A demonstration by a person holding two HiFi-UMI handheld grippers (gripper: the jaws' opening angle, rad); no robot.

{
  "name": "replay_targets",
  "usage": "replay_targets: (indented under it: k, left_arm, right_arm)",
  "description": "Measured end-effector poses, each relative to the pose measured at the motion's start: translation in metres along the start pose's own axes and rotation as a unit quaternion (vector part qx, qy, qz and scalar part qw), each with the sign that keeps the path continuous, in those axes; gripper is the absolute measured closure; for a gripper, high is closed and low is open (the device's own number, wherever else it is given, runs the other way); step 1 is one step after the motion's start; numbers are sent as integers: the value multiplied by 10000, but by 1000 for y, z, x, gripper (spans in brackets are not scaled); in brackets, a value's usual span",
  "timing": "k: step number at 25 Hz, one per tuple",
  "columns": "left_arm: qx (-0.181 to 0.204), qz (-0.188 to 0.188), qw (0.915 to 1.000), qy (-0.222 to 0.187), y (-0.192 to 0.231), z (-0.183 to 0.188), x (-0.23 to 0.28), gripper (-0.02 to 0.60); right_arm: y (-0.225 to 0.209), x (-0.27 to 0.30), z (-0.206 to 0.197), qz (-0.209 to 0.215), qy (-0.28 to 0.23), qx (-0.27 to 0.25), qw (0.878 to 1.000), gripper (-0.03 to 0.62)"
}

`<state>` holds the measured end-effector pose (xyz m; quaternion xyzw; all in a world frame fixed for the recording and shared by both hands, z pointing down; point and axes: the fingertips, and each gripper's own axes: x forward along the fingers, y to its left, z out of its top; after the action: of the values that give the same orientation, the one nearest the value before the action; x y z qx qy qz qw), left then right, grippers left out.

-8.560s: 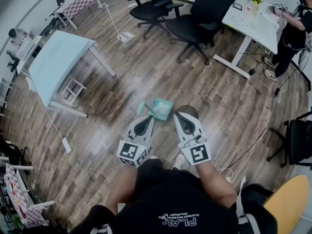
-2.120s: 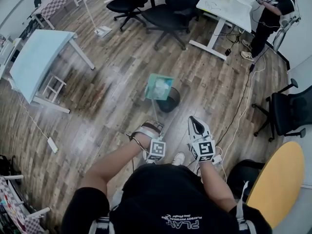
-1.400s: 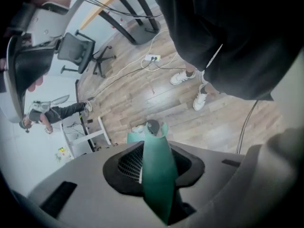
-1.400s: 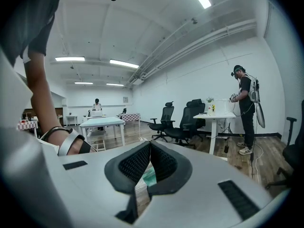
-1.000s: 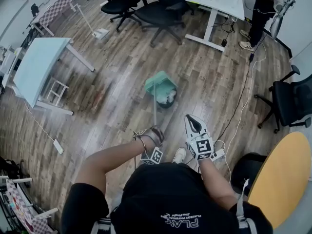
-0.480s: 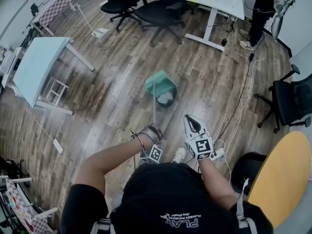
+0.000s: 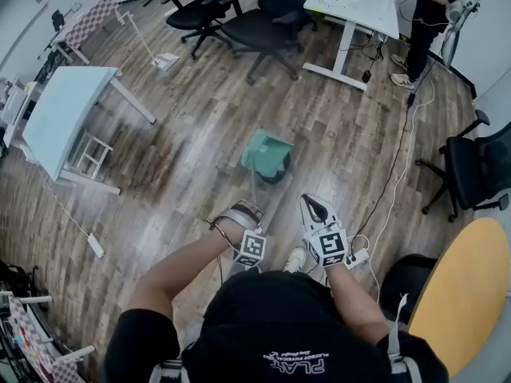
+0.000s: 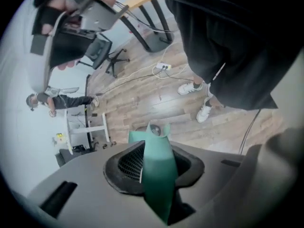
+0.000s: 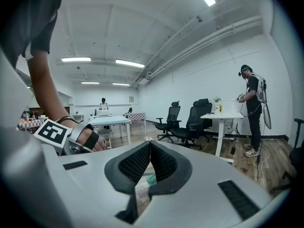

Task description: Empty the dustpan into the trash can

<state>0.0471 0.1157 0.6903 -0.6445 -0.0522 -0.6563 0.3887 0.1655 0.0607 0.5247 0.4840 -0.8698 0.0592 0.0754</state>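
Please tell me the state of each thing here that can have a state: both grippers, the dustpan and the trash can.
left gripper: shut on the dustpan handle.
right gripper: shut, with nothing between its jaws.
dustpan: lifted and tipped over the trash can.
trash can: upright, no lid on it, partly under the dustpan.

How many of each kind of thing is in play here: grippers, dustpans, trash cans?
grippers: 2, the left gripper and the right gripper
dustpan: 1
trash can: 1
total: 4
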Motion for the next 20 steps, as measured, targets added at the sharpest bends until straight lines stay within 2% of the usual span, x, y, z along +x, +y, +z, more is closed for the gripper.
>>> replay_targets:
  k: [4, 9, 15, 20]
  left_arm:
    - [-970, 253, 9947, -216, 26, -17, -11, 474]
    - [-1926, 403, 9799, -318, 40, -42, -19, 476]
    - [-3128, 584, 9464, -550, 50, -74, -27, 476]
    - [-3954, 730, 9129, -704, 53, -98, -35, 477]
  right_arm:
    - [2, 5, 2, -9, -11, -42, 10000, 571]
    - [8, 7, 2, -32, 8, -51, 10000, 571]
    - [18, 15, 4, 24, 23, -93, 10000, 571]
    - [28, 21, 7, 99, 58, -136, 9998, 571]
